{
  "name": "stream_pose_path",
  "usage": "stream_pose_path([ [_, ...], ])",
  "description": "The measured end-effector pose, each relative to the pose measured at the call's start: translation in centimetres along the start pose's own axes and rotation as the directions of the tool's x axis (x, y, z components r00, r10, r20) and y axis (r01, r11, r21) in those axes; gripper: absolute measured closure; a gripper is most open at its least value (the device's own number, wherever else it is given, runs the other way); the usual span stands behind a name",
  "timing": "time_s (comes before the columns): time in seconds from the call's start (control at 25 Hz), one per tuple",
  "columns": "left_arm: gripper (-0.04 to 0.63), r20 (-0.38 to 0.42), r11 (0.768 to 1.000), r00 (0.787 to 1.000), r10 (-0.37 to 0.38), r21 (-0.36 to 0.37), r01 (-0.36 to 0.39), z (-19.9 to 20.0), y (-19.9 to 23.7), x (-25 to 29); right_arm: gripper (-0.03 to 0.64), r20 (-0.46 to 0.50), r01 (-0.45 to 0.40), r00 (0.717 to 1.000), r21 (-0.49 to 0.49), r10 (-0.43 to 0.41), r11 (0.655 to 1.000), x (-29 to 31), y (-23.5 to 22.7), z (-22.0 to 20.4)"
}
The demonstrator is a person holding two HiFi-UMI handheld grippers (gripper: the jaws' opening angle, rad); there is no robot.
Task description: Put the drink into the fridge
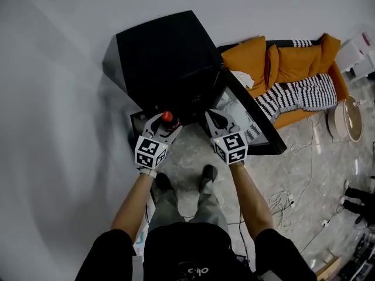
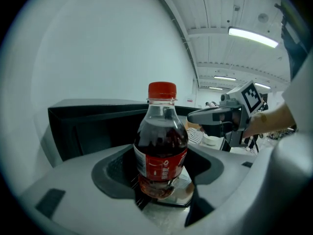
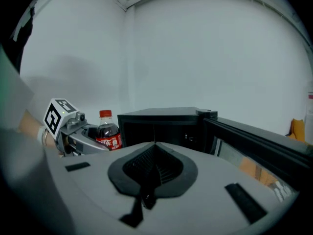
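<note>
The left gripper (image 1: 164, 124) clamps the cola bottle (image 2: 161, 146) upright by its lower body, just in front of the black fridge (image 1: 167, 57). The fridge door (image 1: 252, 119) stands swung open on the right, beside the right gripper (image 1: 219, 122), whose jaws are pressed together on nothing. An orange sofa (image 1: 281, 63) sits beyond the door, and cables (image 1: 293, 201) trail over the floor.

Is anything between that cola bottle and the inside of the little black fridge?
Nothing visible. The small black fridge has its door swung open to the side, and the red-capped plastic cola bottle, held in the left gripper, faces the dark opening. The inside is too dark to check.
</note>
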State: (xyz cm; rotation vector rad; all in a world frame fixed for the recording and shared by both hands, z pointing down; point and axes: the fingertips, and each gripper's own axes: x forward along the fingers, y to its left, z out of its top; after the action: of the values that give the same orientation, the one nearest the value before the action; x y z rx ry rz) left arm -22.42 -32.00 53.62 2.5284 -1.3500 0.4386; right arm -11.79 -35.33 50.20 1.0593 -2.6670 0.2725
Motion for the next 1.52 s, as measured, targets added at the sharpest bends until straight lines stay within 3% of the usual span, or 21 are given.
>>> stream_pose_path([
  [0.4,0.293,0.009,0.999,0.999,0.045,-0.029,-0.045,-6.8,2.5,6.5,0.614,-0.032,0.025,0.999,-0.041,-0.026,0.999,5.4,-2.5,-9.6],
  [0.76,0.293,-0.002,0.998,0.998,0.062,-0.029,-0.062,-13.1,4.3,12.2,0.615,-0.062,0.036,0.997,0.025,-0.034,0.999,8.1,-3.1,-18.8],
  [1.16,0.293,-0.035,0.999,0.998,0.045,-0.006,-0.046,-17.1,3.8,14.0,0.614,-0.014,0.082,0.997,0.1,-0.081,0.992,8.9,-4.4,-22.4],
  [1.52,0.293,-0.019,0.999,1.0,0.02,0.034,-0.019,-17.1,3.6,14.8,0.615,0.01,0.094,0.995,0.071,-0.094,0.993,8.7,-4.4,-22.7],
])
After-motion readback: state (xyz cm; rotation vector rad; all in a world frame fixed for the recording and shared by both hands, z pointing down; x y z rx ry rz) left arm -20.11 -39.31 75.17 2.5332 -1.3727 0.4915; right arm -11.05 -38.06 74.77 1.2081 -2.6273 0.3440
